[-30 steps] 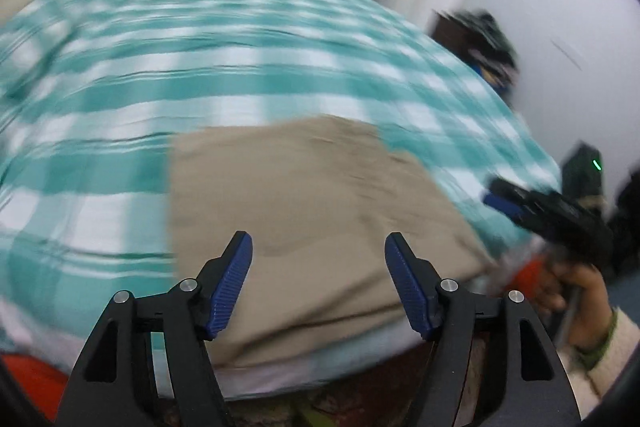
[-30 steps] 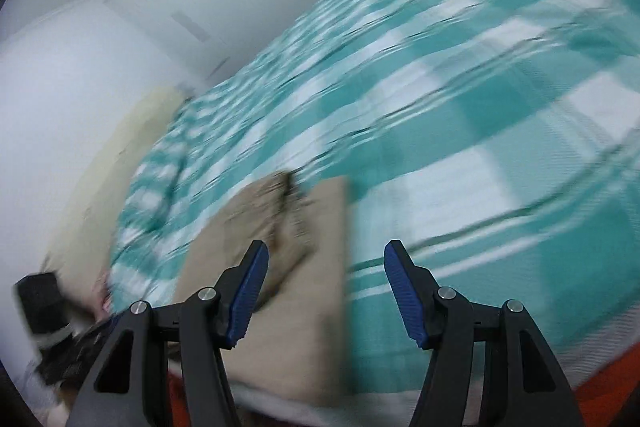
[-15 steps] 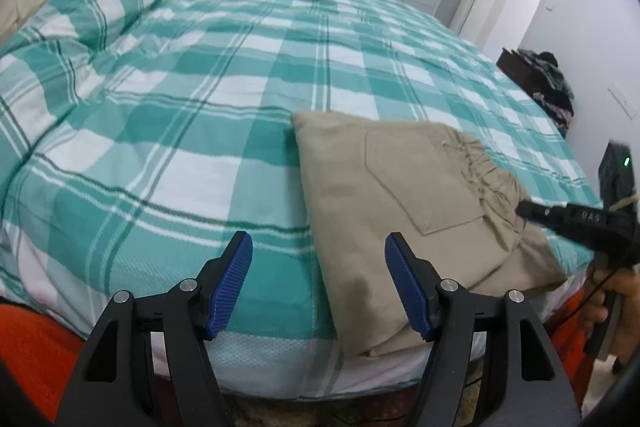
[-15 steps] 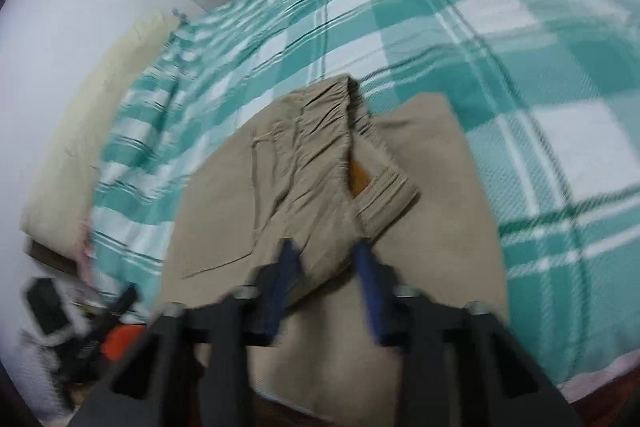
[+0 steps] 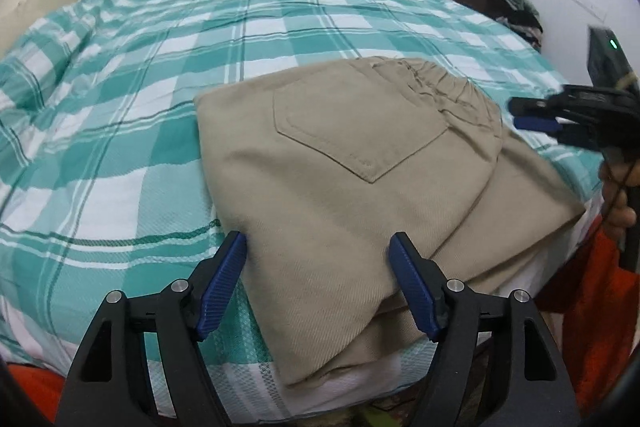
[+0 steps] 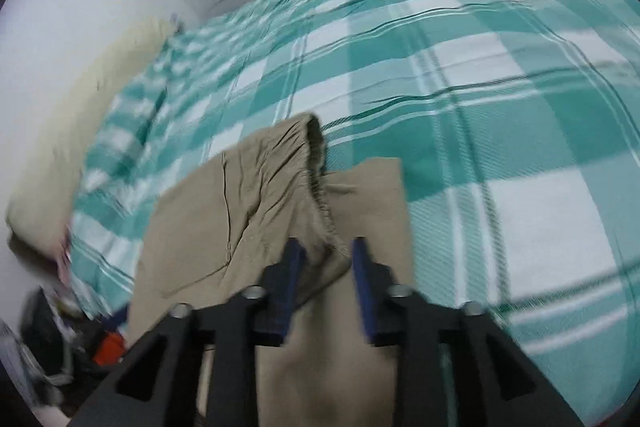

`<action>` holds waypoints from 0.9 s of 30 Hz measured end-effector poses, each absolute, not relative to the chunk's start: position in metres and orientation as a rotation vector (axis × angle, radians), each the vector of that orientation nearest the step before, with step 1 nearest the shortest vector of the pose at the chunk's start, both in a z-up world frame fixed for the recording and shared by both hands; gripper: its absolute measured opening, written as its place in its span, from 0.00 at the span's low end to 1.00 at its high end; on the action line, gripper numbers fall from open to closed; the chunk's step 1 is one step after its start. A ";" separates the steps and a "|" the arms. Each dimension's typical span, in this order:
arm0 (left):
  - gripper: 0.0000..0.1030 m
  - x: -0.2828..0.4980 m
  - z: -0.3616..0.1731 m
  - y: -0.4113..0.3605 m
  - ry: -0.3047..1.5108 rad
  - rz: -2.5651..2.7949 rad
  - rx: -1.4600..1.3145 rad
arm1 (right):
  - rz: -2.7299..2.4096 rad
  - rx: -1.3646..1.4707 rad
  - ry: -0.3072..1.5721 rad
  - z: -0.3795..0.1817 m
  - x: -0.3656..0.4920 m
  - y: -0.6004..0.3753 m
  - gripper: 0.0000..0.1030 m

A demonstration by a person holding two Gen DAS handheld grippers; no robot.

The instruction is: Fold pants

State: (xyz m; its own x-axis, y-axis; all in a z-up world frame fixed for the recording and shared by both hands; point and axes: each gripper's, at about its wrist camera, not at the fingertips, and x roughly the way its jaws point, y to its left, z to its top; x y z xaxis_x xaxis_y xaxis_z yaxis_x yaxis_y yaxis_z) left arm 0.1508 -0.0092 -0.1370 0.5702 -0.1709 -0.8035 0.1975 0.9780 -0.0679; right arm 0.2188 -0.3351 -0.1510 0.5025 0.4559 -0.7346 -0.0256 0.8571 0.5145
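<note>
Folded khaki pants [image 5: 360,163] lie at the bed [image 5: 160,75] near edge, waistband toward the right edge. Left gripper [image 5: 318,283] spread wide over the fold; right gripper [image 6: 326,267] half-spread, straddling the waistband.

We see the right gripper [image 6: 326,259] over the khaki pants [image 6: 240,211], jaws partly parted astride the elastic waistband [image 6: 316,163] corner. Pants lie folded on the teal plaid bedspread [image 6: 480,87]; cream pillow [image 6: 80,107] left of the pants.
</note>
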 end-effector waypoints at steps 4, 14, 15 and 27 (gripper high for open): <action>0.74 0.149 -0.140 -0.008 0.943 -0.211 0.020 | 0.434 0.691 1.047 -0.153 0.209 -0.353 0.37; 0.75 0.150 -0.141 -0.007 0.940 -0.209 0.019 | 0.430 0.757 1.199 -0.195 0.254 -0.336 0.51; 0.75 0.150 -0.141 -0.006 0.941 -0.213 0.017 | 0.439 0.774 1.206 -0.200 0.256 -0.336 0.46; 0.78 0.117 -0.092 0.022 0.854 -0.287 -0.068 | 0.542 0.752 0.978 -0.099 0.193 -0.359 0.16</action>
